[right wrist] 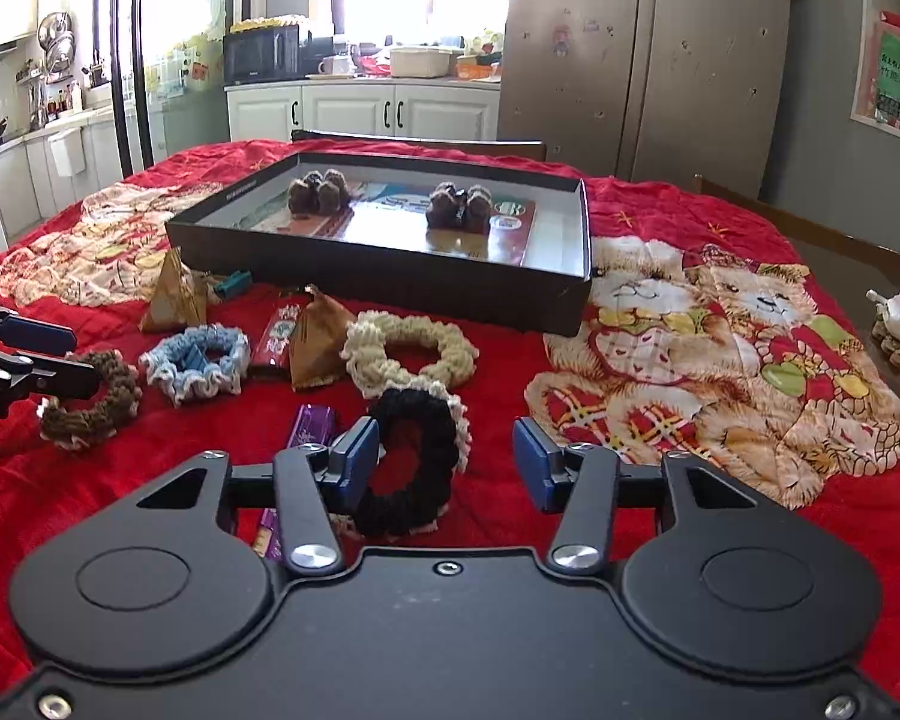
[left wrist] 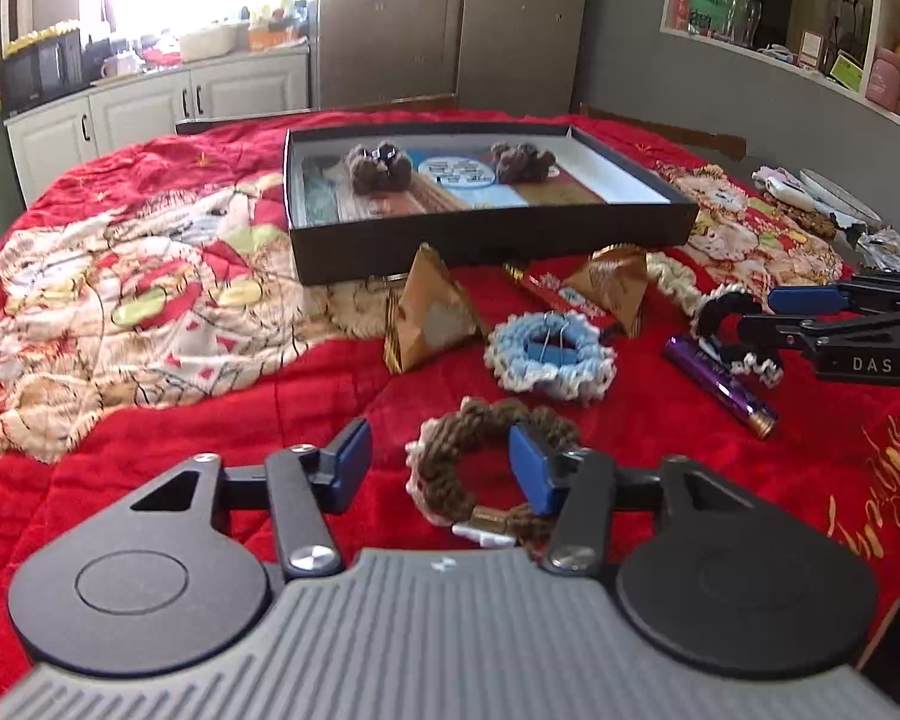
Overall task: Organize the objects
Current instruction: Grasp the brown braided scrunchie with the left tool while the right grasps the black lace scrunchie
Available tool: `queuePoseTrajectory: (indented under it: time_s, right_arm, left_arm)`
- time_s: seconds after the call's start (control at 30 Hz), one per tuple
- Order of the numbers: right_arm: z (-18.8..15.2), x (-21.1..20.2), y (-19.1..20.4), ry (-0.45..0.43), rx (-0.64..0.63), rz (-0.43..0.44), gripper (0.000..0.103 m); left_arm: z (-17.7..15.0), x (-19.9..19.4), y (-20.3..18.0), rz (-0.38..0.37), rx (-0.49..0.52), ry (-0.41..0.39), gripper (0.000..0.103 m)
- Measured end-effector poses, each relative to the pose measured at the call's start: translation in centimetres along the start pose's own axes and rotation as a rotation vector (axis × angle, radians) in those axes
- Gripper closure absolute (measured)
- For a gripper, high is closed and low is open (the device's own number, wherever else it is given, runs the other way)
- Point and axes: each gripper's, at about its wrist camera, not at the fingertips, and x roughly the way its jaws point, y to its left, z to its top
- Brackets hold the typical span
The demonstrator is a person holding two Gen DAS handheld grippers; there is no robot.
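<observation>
The left gripper [left wrist: 441,465] is down low over the red blanket [left wrist: 222,396], its jaws spread wide. The brown scrunchie [left wrist: 480,450] lies between the two blue pads, with the right-hand pad poking into its ring; the other pad stands clear of it. From the right wrist view the same brown scrunchie [right wrist: 99,399] sits at the tip of that gripper, far left on the surface.

The right gripper [right wrist: 447,462] also has its jaws open, gripping nothing. The black scrunchie [right wrist: 411,456] with a pale trim lies in the gap, its left edge touching or just beside the left pad; the right pad is well apart from it. In the left wrist view the black scrunchie [left wrist: 735,330] shows at the tips of the right gripper [left wrist: 756,315].

Between the two scrunchies lies a blue-and-white scrunchie [left wrist: 549,357] with something blue in its middle, and just beyond the black one a cream scrunchie [right wrist: 408,354]. A purple wrapped bar [left wrist: 720,384] lies just beside the black scrunchie, partly under it. Two brown pyramid-shaped packets [left wrist: 426,315] stand near a red packet [right wrist: 279,339], in front of the black shallow box [right wrist: 390,276]. Inside the box two dark brown scrunchies [right wrist: 319,192] rest on printed sheets, well apart from each other. Teddy-bear pictures cover parts of the blanket.
</observation>
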Motion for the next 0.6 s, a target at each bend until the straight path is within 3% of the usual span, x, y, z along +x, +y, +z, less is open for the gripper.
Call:
queuePoseTrajectory:
  time_s: [0.13, 0.6]
  right_arm:
    - [-0.3, 0.5, -0.2, 0.015, 0.009, 0.001, 0.061]
    - [-0.7, 1.3, -0.1, 0.037, 0.015, 0.037, 0.084]
  left_arm:
    - [-0.4, 0.5, 0.0, -0.009, -0.003, 0.024, 0.06]
    - [-0.5, 0.6, -0.1, 0.013, 0.003, 0.017, 0.086]
